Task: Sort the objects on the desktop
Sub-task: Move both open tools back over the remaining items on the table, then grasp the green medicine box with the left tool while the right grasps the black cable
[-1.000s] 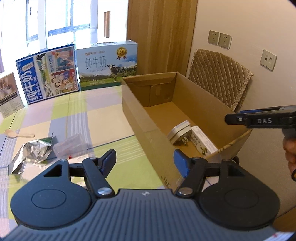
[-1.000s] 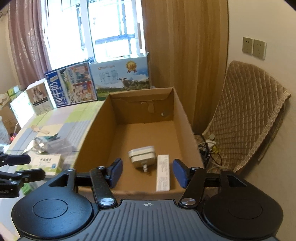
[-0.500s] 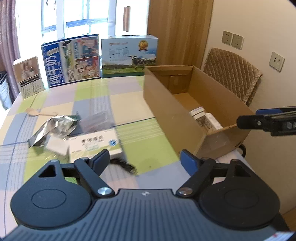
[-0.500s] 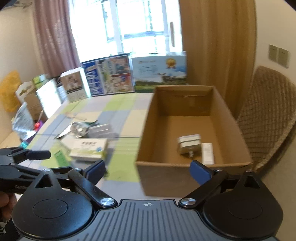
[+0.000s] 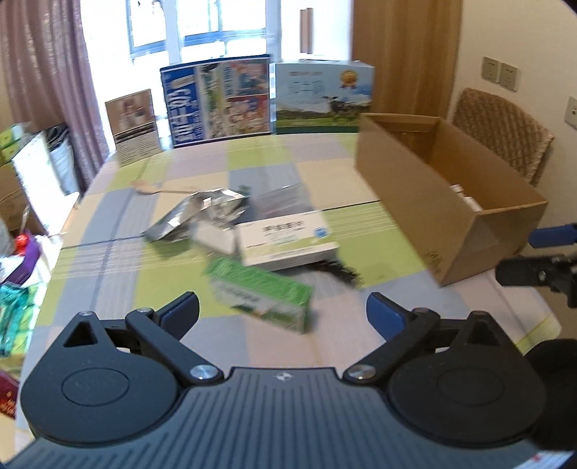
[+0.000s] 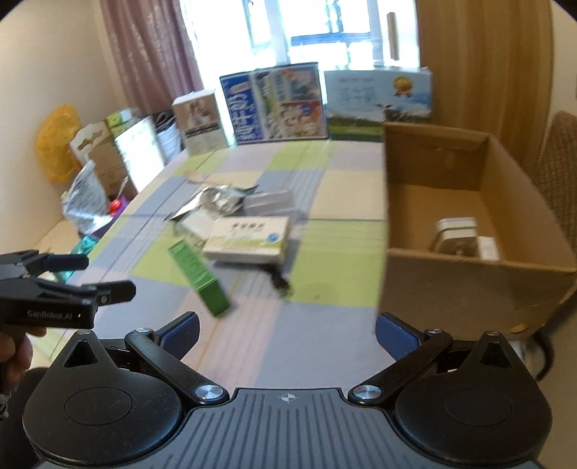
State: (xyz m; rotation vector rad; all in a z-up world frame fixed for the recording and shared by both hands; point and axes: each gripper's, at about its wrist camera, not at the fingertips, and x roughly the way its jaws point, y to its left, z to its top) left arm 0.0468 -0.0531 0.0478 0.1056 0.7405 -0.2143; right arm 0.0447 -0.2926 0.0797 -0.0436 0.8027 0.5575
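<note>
While both tools open empty, green box (image 5: 258, 290) lies near cardboard box (image 5: 479, 231).

A bright window (image 5: 216, 25) lights the room from behind the table (image 5: 324, 151). A mauve curtain (image 5: 47, 72) hangs left of the window, a wooden panel (image 5: 404, 54) stands right of it, and a quilted chair (image 5: 505, 133) sits against the cream wall (image 5: 523, 36) with sockets (image 5: 501, 72).

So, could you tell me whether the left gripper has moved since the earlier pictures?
Yes: the left gripper has swung left, away from the cardboard box, now facing the green carton.
</note>
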